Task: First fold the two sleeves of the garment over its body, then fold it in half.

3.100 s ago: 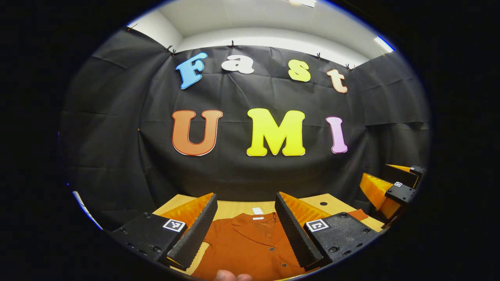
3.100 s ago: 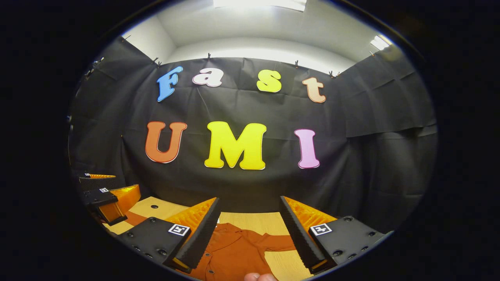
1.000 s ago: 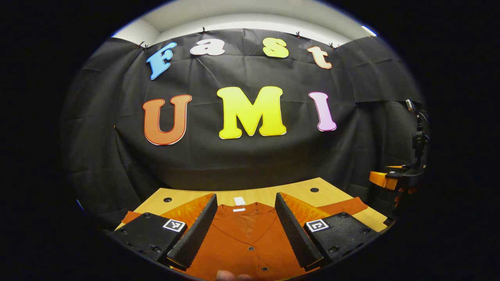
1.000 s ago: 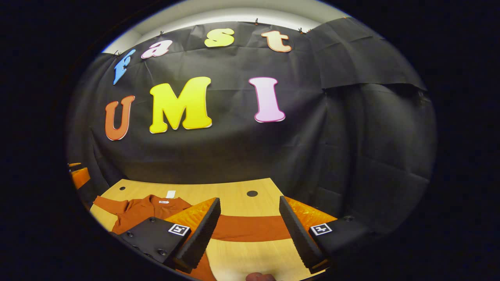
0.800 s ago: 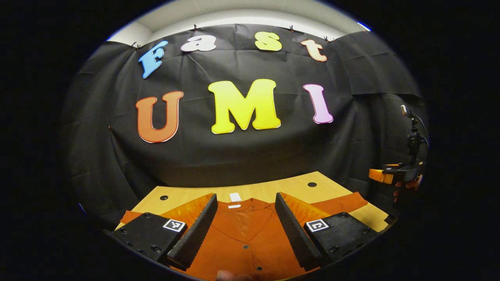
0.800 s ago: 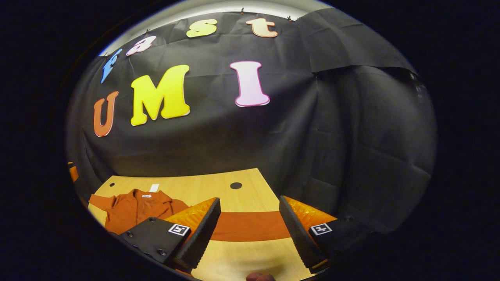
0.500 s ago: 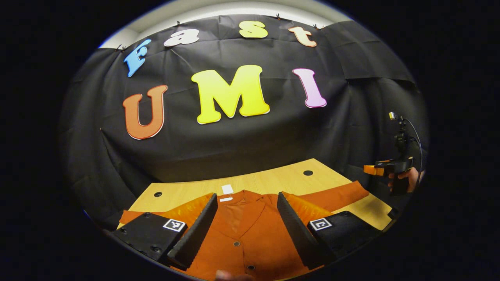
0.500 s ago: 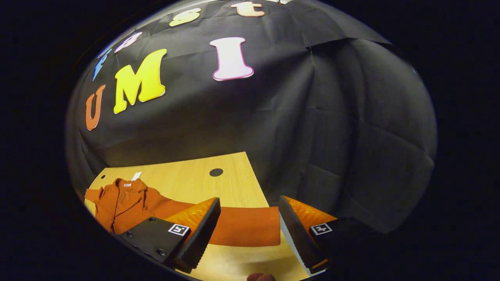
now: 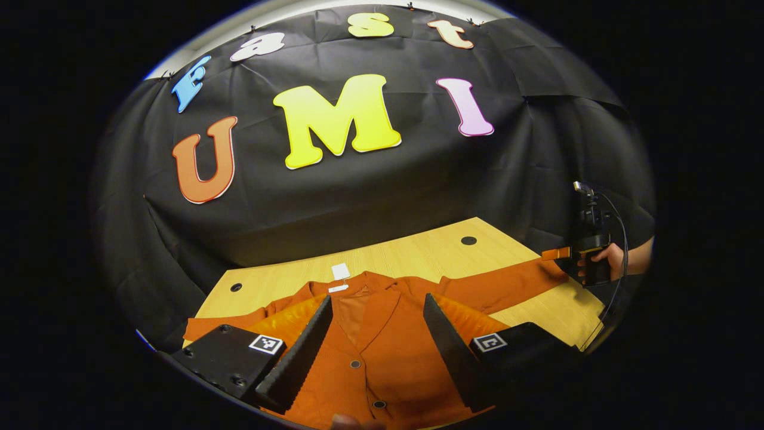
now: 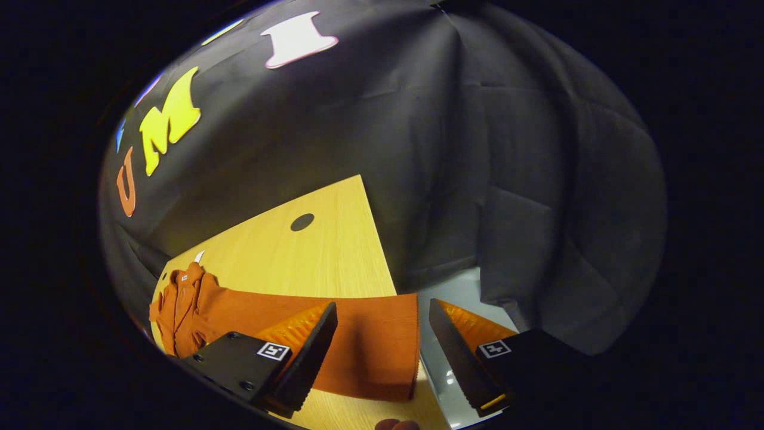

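Lay flat on the wooden table (image 9: 418, 254): orange shirt (image 9: 382, 334), sleeves spread. Hovered over its collar, fingers wide apart, empty: left gripper (image 9: 376, 346). Straddled the sleeve (image 10: 370, 340) end at the table's edge, fingers wide, gripping nothing: right gripper (image 10: 382, 352). Behind: black cloth wall (image 10: 477, 149).

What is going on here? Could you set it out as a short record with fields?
Garment: orange button-front shirt, spread flat, front up
Surface: wooden table
Sleeves: both stretched out sideways, not yet folded
Left gripper: open, over the shirt's chest
Right gripper: open, its fingers on either side of the right sleeve's cuff
Right sleeve: reaches the table's edge
Person: a hand holding the right gripper
Task progress: no fold made
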Motion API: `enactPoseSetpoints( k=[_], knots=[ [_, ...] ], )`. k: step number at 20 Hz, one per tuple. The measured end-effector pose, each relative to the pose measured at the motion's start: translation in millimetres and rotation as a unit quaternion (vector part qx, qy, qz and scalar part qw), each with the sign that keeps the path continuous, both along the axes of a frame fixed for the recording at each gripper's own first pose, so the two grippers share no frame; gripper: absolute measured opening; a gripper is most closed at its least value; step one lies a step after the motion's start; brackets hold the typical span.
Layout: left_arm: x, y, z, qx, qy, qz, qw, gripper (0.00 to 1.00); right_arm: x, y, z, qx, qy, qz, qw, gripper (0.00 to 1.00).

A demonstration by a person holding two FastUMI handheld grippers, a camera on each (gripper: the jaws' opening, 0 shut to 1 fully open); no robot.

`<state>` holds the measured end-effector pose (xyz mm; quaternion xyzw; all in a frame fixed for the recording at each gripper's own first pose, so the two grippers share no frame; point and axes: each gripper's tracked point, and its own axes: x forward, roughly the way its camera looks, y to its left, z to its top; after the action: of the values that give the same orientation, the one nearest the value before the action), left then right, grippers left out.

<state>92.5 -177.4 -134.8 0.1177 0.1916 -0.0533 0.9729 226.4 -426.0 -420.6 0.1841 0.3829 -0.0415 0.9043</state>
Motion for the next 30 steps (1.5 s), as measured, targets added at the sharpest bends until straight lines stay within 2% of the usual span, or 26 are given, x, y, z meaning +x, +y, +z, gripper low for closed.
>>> enactPoseSetpoints(
  k=[4, 5, 7, 8, 9, 10, 11, 14, 17, 19, 22, 24, 27, 30],
  knots=[
    [3.0, -0.2, -3.4, 0.002, 0.008, 0.001, 1.000, 0.99, -2.9, -0.2, -20.2, 0.040, 0.024, -0.016, 0.999, 0.94],
    [2.2, -0.4, -5.8, 0.002, 0.011, 0.000, 1.000, 0.99, -2.8, 0.5, -20.8, 0.055, 0.025, -0.024, 0.998, 0.97],
    [3.4, -3.8, -9.4, 0.000, 0.018, -0.003, 1.000, 0.99, -3.2, 0.4, -21.9, 0.067, 0.027, -0.030, 0.997, 0.92],
    [4.1, -4.2, -10.6, 0.001, 0.019, -0.005, 1.000, 0.99, -2.5, 3.1, -26.0, 0.071, 0.031, -0.028, 0.997, 0.95],
    [3.5, -2.4, -9.3, 0.001, 0.020, -0.005, 1.000, 0.99, -2.0, 4.4, -22.8, 0.078, 0.029, -0.026, 0.996, 0.87],
    [3.0, -2.1, -9.9, 0.001, 0.021, -0.005, 1.000, 0.99, 2.3, 7.1, -23.6, 0.081, 0.029, -0.025, 0.996, 0.89],
    [2.6, 0.1, -10.1, 0.002, 0.022, -0.005, 1.000, 0.99, 4.2, 11.1, -26.8, 0.073, 0.033, -0.023, 0.996, 0.76],
    [1.7, 9.6, -8.8, 0.003, 0.018, -0.001, 1.000, 0.99, 2.3, 3.6, -22.0, 0.030, 0.036, -0.019, 0.999, 0.60],
    [5.3, 17.3, -9.8, -0.002, 0.020, 0.003, 1.000, 0.99, -1.7, -9.1, -12.7, -0.008, 0.045, -0.048, 0.998, 0.25],
    [5.4, 23.5, -9.5, -0.004, 0.019, 0.003, 1.000, 0.99, -5.6, -8.0, -12.8, -0.012, 0.054, -0.062, 0.996, 0.03],
    [4.9, 35.9, -5.7, -0.009, 0.012, 0.004, 1.000, 0.99, -0.9, 13.2, 17.8, 0.011, 0.041, -0.054, 0.998, 0.03],
    [3.5, 48.6, -4.9, -0.017, 0.008, 0.009, 1.000, 0.99, 4.5, 27.0, 52.4, 0.008, 0.018, -0.042, 0.999, 0.00],
    [5.2, 69.9, -1.8, -0.044, -0.001, 0.022, 0.999, 0.99, 2.7, 49.6, 109.8, -0.019, 0.001, -0.047, 0.999, 0.03],
    [2.4, 102.4, 8.6, -0.064, -0.024, 0.031, 0.997, 0.99, -8.8, 106.1, 177.8, -0.036, -0.015, -0.029, 0.999, 0.03]
  ],
)
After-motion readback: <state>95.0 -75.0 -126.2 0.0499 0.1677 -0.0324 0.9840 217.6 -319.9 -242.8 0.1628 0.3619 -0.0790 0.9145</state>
